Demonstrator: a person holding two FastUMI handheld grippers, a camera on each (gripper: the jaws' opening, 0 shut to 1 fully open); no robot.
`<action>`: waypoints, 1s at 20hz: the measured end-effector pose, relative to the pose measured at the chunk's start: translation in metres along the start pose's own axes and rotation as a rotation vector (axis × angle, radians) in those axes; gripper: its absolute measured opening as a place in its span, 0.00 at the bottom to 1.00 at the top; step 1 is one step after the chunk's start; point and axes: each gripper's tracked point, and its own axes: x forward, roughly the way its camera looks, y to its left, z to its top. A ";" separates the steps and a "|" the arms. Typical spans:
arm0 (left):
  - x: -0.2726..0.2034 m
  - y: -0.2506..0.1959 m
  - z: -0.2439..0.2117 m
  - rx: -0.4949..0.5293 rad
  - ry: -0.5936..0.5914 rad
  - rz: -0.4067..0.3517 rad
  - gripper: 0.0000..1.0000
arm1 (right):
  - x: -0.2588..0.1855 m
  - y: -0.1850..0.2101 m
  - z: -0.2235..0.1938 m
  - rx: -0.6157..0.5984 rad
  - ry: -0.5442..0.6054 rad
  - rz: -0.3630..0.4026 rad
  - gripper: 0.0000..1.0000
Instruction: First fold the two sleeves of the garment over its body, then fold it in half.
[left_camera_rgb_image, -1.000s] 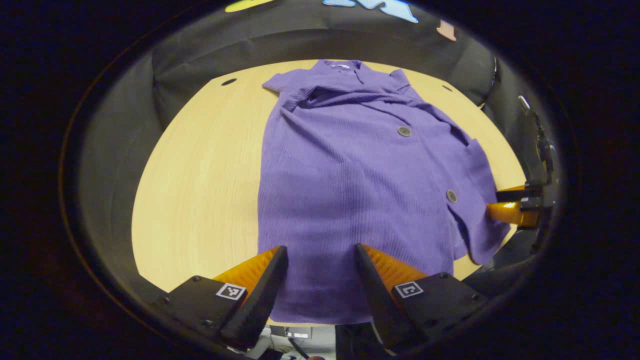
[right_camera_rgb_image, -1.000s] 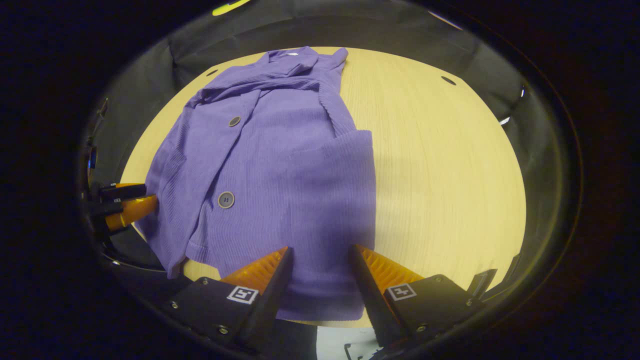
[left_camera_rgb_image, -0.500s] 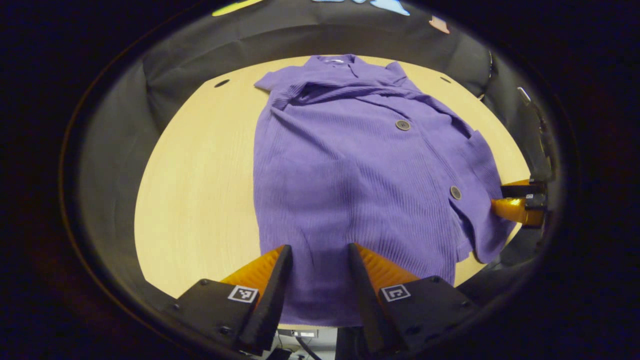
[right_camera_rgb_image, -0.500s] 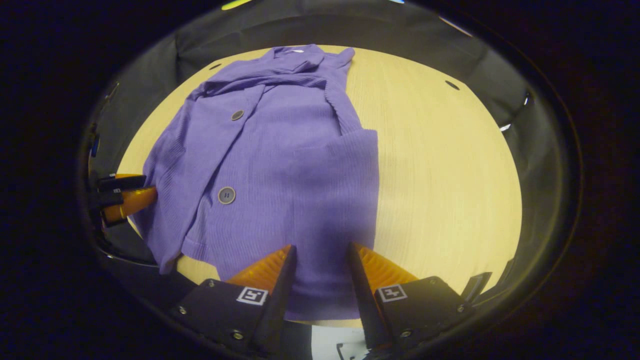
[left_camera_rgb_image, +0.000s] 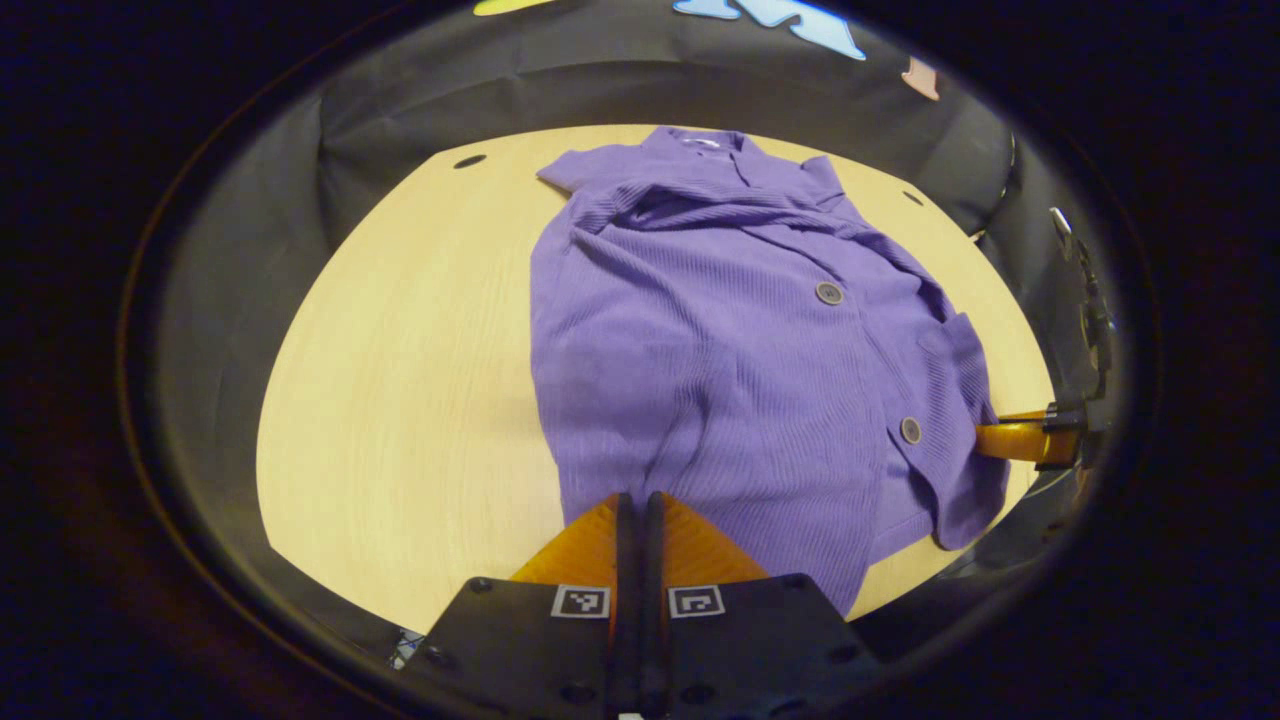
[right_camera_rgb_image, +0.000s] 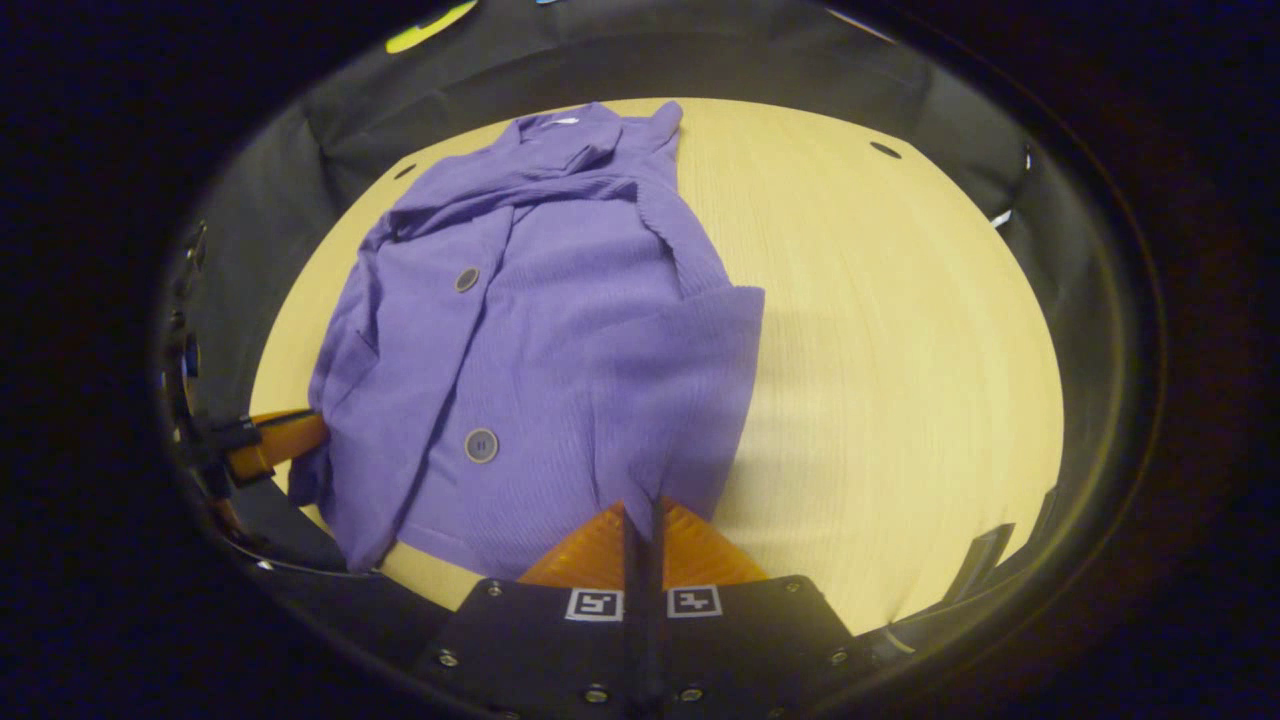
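Left gripper view: left claw (left_camera_rgb_image: 636, 500) pressed together, pinching the near hem of the purple garment (left_camera_rgb_image: 720, 340). Garment spread on the wooden counter (left_camera_rgb_image: 400, 380), collar at the far end, both sleeves folded over the body, two buttons (left_camera_rgb_image: 828, 293) showing. Right claw (left_camera_rgb_image: 1000, 438) seen at the garment's right edge, touching the fabric.

Right gripper view: right claw (right_camera_rgb_image: 640, 510) pressed together on the near hem of the garment (right_camera_rgb_image: 560, 330). Left claw (right_camera_rgb_image: 290, 437) seen at the garment's left edge, against the cloth. Counter (right_camera_rgb_image: 880, 330) bare to the right.
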 end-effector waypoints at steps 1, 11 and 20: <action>0.000 0.000 0.006 -0.019 -0.003 -0.005 0.07 | 0.000 0.003 0.007 0.004 -0.010 0.006 0.01; -0.010 0.000 0.122 -0.060 -0.153 -0.052 0.06 | -0.010 0.029 0.107 0.040 -0.147 0.071 0.01; 0.012 0.018 0.219 -0.080 -0.238 -0.053 0.07 | -0.008 0.023 0.226 0.066 -0.275 0.069 0.02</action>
